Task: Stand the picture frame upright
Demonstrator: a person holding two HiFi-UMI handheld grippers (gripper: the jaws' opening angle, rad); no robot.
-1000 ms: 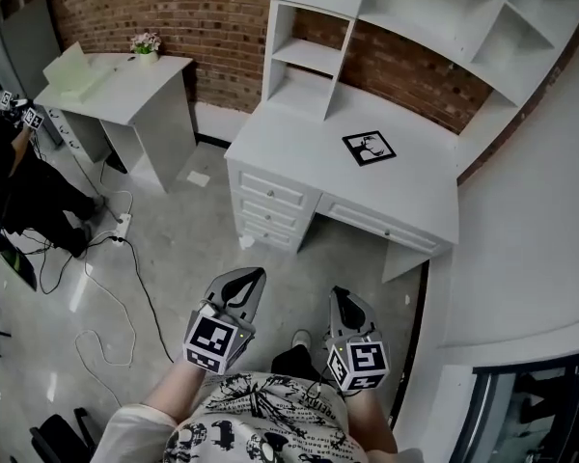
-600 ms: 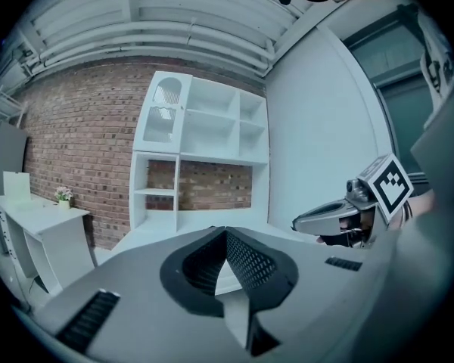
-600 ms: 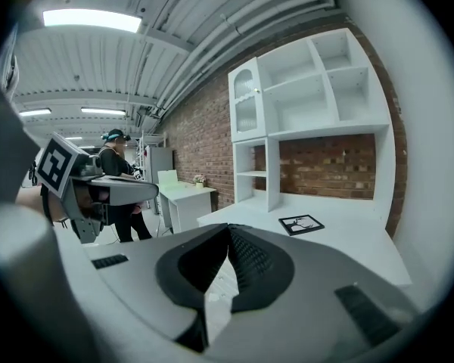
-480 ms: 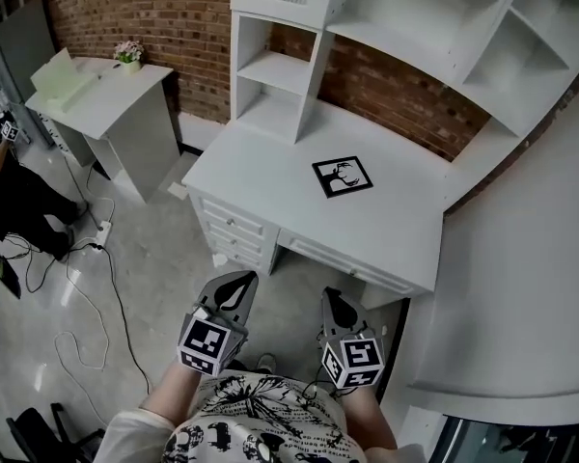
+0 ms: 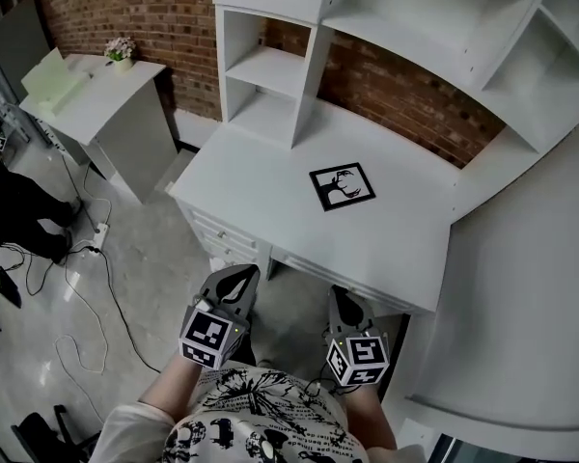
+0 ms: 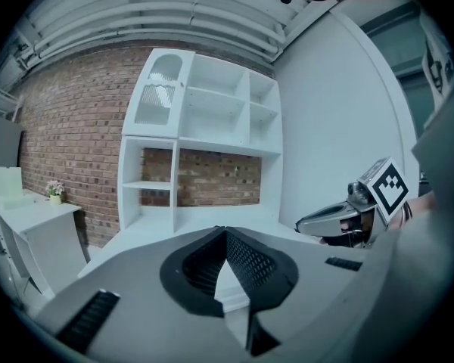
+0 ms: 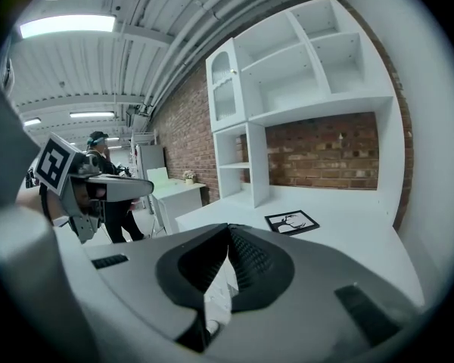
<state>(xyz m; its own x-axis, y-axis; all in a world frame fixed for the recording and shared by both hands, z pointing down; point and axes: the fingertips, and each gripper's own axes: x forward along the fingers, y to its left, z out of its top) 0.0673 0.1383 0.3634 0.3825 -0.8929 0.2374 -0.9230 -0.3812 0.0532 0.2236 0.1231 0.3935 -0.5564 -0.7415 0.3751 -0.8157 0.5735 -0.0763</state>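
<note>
A black picture frame lies flat, face up, on the white desk, near its middle; it also shows in the right gripper view as the frame. Both grippers hang in front of the desk's near edge, well short of the frame. My left gripper is shut and empty, its tips touching. To its right, my right gripper is likewise shut with nothing in it, jaws pressed together. From the left gripper view the frame is hidden.
The desk carries a white shelf hutch against a brick wall. A smaller white table with a flower pot stands to the left. Cables trail on the grey floor. A person stands at far left.
The desk and frame have come closer and lower in the head view as I walked forward. Both grippers, still shut, now reach the desk's front edge.
</note>
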